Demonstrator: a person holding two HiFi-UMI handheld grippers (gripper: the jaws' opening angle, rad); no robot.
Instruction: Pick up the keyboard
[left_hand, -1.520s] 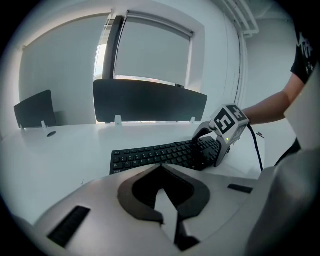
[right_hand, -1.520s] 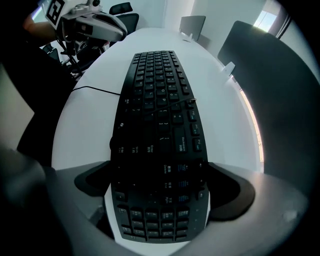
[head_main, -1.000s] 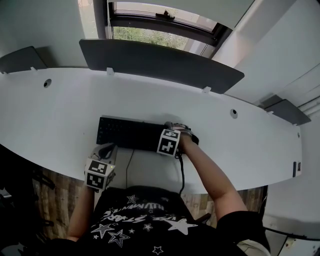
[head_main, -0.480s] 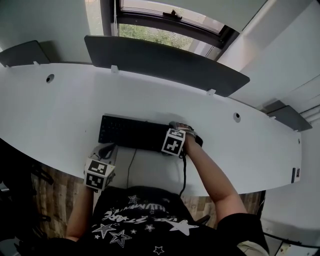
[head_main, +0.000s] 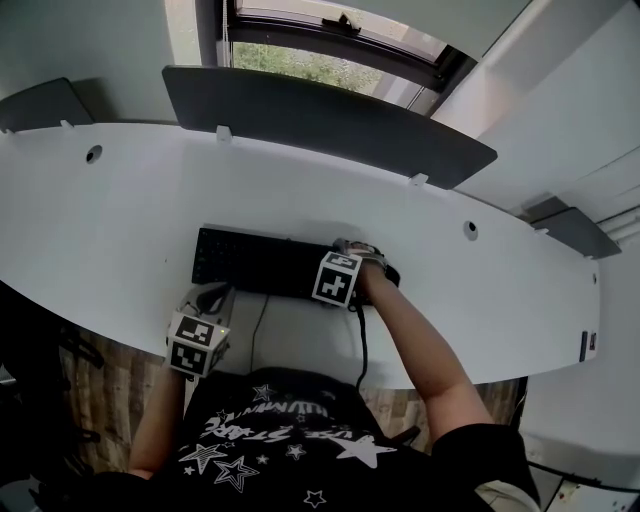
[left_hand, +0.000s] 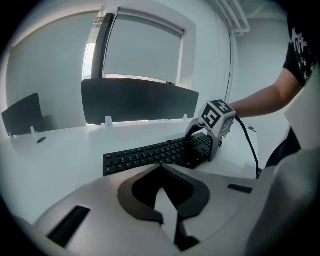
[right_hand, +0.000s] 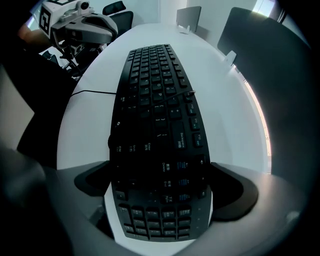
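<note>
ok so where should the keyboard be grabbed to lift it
At its number-pad end, from straight above, with the jaws across its short depth. The keyboard lies flat, long and thin, so only its front and back edges fit between jaws. The right gripper straddles it there.

Open desk (head_main: 100, 220) around keyboard (head_main: 250, 262), dark partition (head_main: 320, 120) behind — far edge

Black keyboard (head_main: 255, 262), pale key legends. Plain white worktop (head_main: 110, 215). Dark grey divider panel (head_main: 320, 122). Black shirt (head_main: 275, 440), white stars. Brown wood-grain floor (head_main: 108, 395).
</note>
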